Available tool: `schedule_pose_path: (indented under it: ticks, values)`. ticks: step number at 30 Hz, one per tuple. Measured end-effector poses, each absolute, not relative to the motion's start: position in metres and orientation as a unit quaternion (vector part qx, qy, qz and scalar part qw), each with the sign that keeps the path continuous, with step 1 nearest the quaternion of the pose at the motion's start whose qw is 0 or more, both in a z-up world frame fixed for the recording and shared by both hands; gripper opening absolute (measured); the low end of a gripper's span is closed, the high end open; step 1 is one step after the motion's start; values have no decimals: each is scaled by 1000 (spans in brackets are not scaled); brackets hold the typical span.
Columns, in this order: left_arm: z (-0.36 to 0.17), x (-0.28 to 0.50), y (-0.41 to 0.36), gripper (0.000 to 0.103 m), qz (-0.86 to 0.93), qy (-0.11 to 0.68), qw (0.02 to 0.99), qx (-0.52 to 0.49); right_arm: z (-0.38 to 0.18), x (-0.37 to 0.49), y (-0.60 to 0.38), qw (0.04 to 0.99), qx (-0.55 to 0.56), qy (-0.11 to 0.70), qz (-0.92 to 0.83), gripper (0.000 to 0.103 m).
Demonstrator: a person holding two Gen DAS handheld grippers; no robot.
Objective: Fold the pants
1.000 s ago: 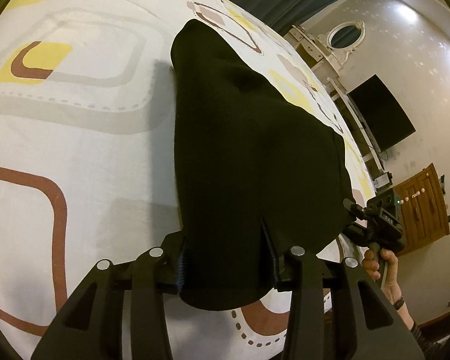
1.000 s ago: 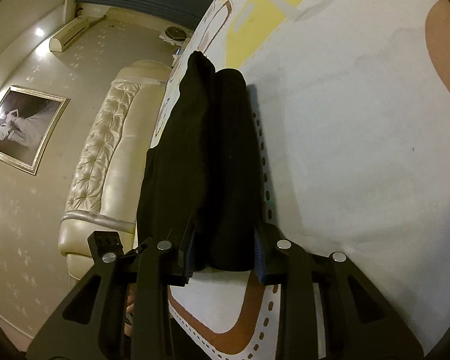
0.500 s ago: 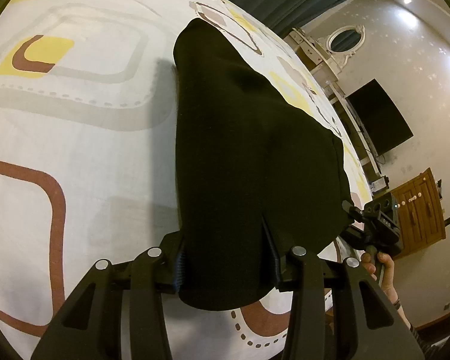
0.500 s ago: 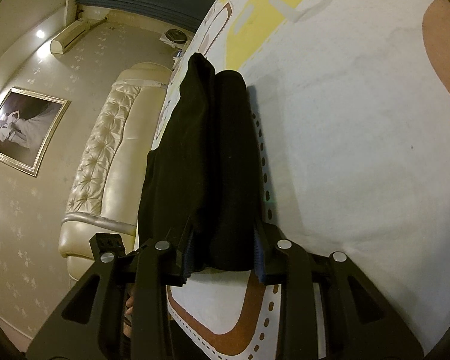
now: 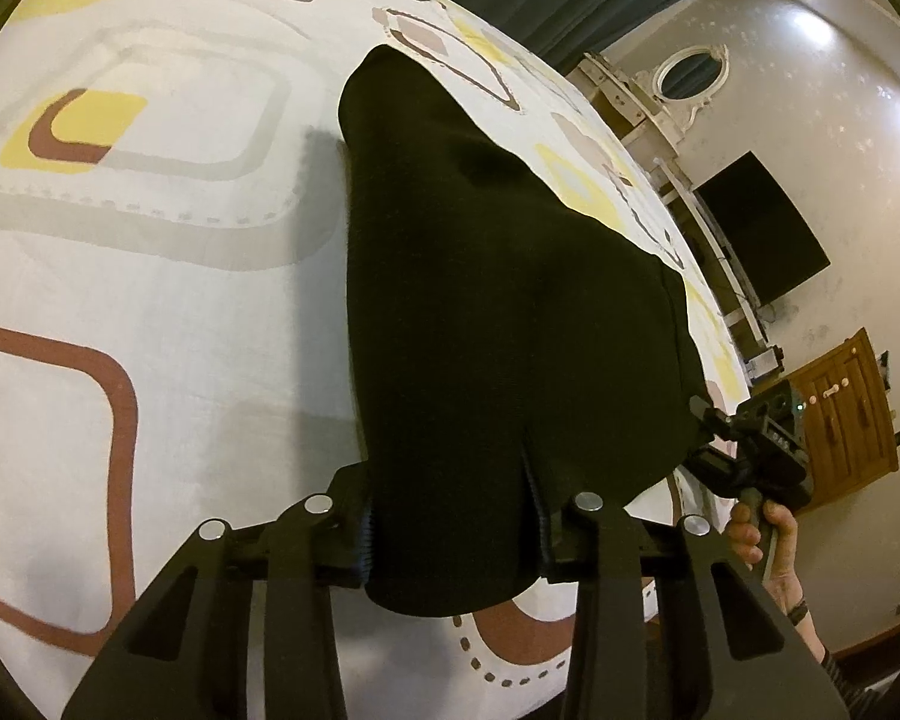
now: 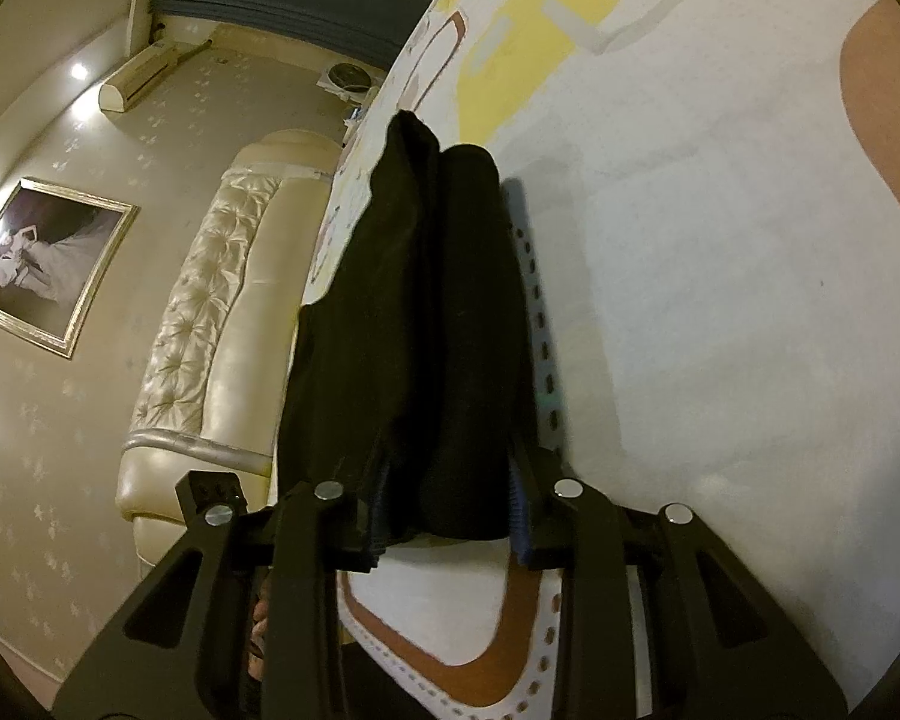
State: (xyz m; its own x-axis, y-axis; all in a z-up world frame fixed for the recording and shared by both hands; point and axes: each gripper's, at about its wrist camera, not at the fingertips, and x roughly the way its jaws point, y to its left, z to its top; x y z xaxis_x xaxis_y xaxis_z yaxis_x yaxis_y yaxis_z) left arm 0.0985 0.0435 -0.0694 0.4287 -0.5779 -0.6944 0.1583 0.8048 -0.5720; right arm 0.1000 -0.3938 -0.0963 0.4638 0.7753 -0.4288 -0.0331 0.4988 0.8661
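The black pants (image 5: 486, 300) lie stretched across a patterned bedspread (image 5: 150, 276), their near edge lifted. My left gripper (image 5: 453, 534) is shut on one near corner of the cloth, which bulges between its fingers. My right gripper (image 6: 447, 516) is shut on the other near corner of the pants (image 6: 426, 324), which run away from it as a narrow folded band. The right gripper also shows at the right in the left wrist view (image 5: 750, 456), held by a hand.
The bed's near edge (image 5: 510, 660) runs just below both grippers. A cream tufted headboard (image 6: 210, 324) stands left of the bed. A dresser with mirror (image 5: 684, 90), a dark TV (image 5: 762, 228) and a wooden cabinet (image 5: 846, 414) line the far wall.
Almost nothing has changed. Both grippers stay shut on the pants, and the left view has drifted very slightly.
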Motion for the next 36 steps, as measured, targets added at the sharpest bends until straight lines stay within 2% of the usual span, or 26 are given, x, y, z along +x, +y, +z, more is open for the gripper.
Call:
schedule_pose_path:
  ticks: [5,8,10,13,18,24,28,33,36]
  values:
    - [-71,98,42,41,-227,485,819,-204,-103,99,-396,741,424,447,269,30]
    - [-74,99,47,55,-215,481,824,-208,-107,102,-401,729,439,450,271,34]
    - [-70,94,45,69,-196,471,840,-185,-103,100,-401,734,430,452,269,44]
    - [-64,86,40,78,-165,457,862,-141,-95,95,-400,749,404,456,260,54]
    - [-57,73,41,81,-124,457,871,-135,-84,75,-394,772,367,459,241,66]
    - [-44,45,31,81,-101,454,879,-101,-83,50,-393,783,371,459,199,67]
    - [-40,22,10,81,-84,456,885,-44,-77,34,-385,791,349,470,178,69]
    - [-33,0,-5,81,-59,443,894,-10,-57,5,-366,839,255,463,125,69]
    - [-24,-9,0,84,-40,425,904,-12,-40,-6,-351,871,191,441,100,76]
